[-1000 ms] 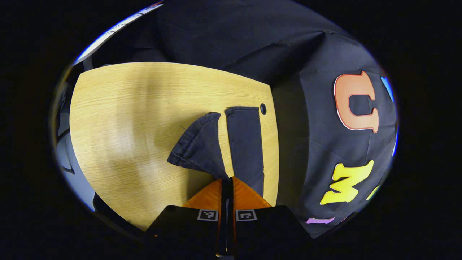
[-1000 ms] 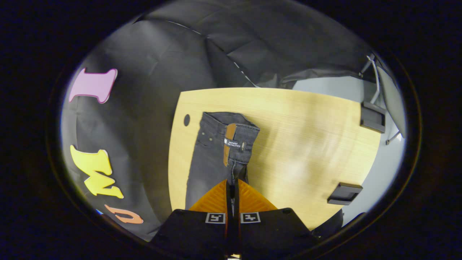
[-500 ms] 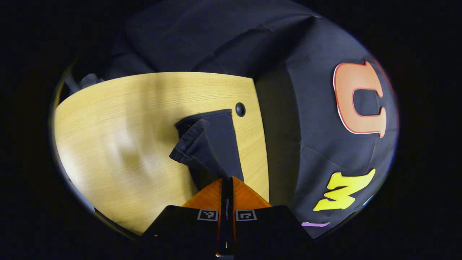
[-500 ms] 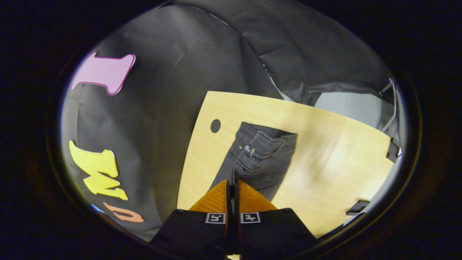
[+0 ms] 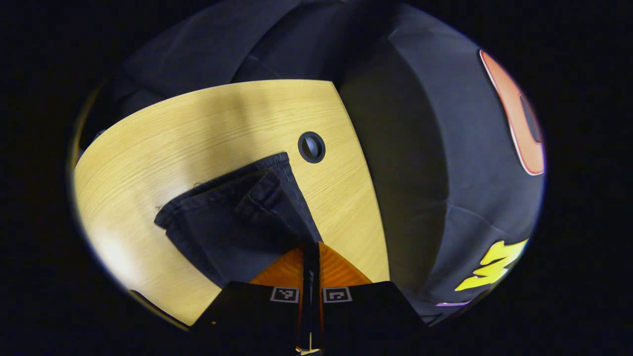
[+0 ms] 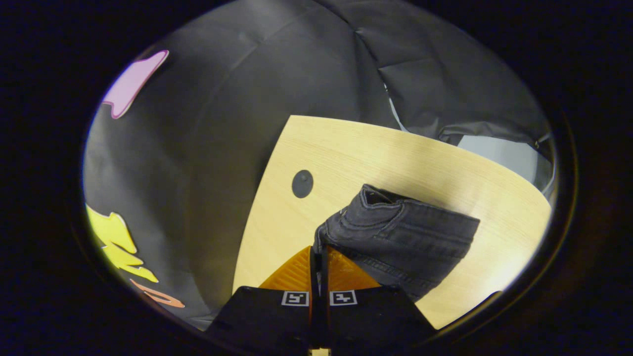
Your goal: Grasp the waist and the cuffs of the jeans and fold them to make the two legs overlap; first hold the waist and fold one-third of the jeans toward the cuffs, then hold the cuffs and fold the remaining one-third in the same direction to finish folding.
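At the bottom of the left gripper view, the left tongs (image 5: 311,249) were clenched on a fold of the jeans (image 5: 232,217), and in the right gripper view the right tongs (image 6: 319,254) were likewise clenched on the denim (image 6: 400,237) at the waist end. Just beyond each pair, the cloth hung and sagged from the pinch, so it looked soft and limp yet fairly heavy and thick, likely to drag and slump unless both ends were carried level. The stitched hems and the waistband seemed the firmest places to hold, since seams would give the best bite and slip least. Beyond the tongs, the jeans lay bunched on the bench (image 5: 148,143), two cuff layers overlapping. Farther off, just past the cloth, sat a round hole (image 5: 311,147) in the benchtop.
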